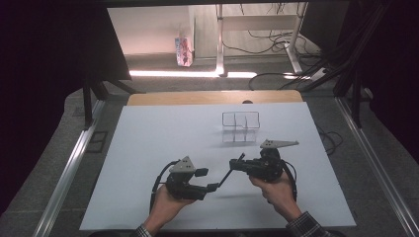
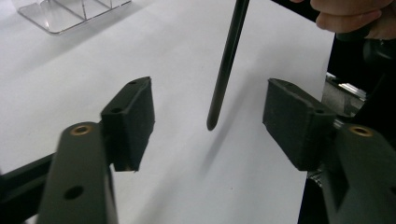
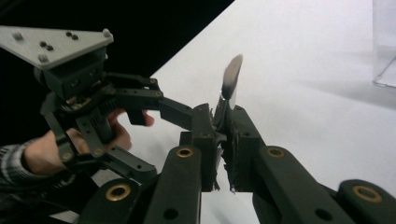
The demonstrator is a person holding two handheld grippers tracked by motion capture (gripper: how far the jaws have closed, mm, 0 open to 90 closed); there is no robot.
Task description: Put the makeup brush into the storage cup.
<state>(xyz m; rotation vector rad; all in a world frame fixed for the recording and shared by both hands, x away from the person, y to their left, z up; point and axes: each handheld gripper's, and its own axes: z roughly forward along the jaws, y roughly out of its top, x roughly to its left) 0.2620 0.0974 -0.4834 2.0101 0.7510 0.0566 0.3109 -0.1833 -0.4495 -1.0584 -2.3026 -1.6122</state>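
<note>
The brush [image 2: 227,60] is showing a smooth, glossy black handle and a shiny metal collar [image 3: 224,103] under soft bristles. The organiser [image 1: 240,126] is looking like clear glossy plastic, sitting on a matt white table [image 1: 158,148].

I can read no text, label, brand or number anywhere on my table. The one thing with print on it is the carton [image 1: 183,51] standing on the floor far beyond the table, and its pink and blue pattern is too small and blurred for me to make out a word. The grey plates on my grippers carry only screws, no markings.
</note>
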